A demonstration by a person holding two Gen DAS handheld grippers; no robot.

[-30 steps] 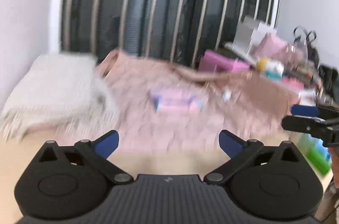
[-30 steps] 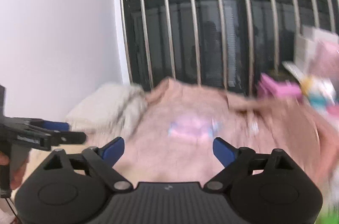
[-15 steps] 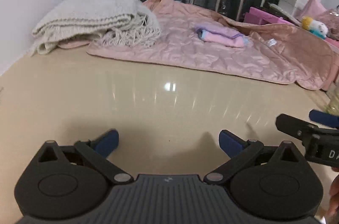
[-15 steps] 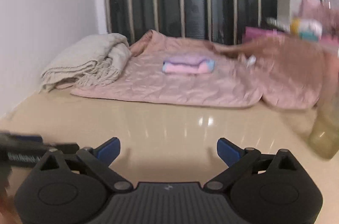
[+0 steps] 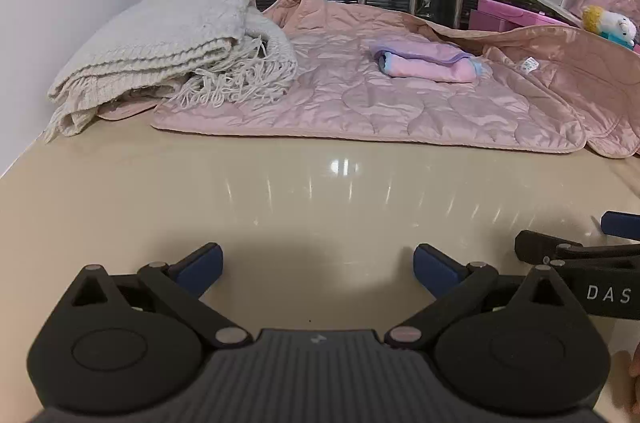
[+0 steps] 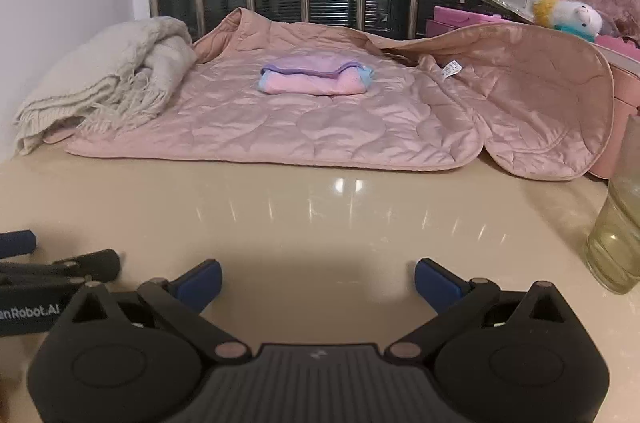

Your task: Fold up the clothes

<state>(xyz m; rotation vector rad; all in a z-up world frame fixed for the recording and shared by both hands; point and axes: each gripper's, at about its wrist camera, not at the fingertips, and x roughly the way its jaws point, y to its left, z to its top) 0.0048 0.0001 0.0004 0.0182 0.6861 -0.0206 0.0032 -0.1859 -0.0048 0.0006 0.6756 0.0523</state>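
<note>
both tools, left tool [image 5: 316,265] apart and right tool [image 6: 318,279] opening, empty over the worktop [image 5: 320,199]; pink quilted garment [image 6: 320,119] lay well ahead; next, reaching its near hem.

Pink quilted jacket [image 6: 320,127] spread flat on table; folded pink-purple garment [image 6: 316,79] atop it

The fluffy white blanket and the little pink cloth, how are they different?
The white blanket is much bigger and knitted, with fringe hanging off its edge; the little pink cloth is small and smooth, with purple and blue trim. The blanket sits at the left end of the pink quilted garment, overlapping its edge; the cloth lies in the garment's middle. Both are folded.
</note>
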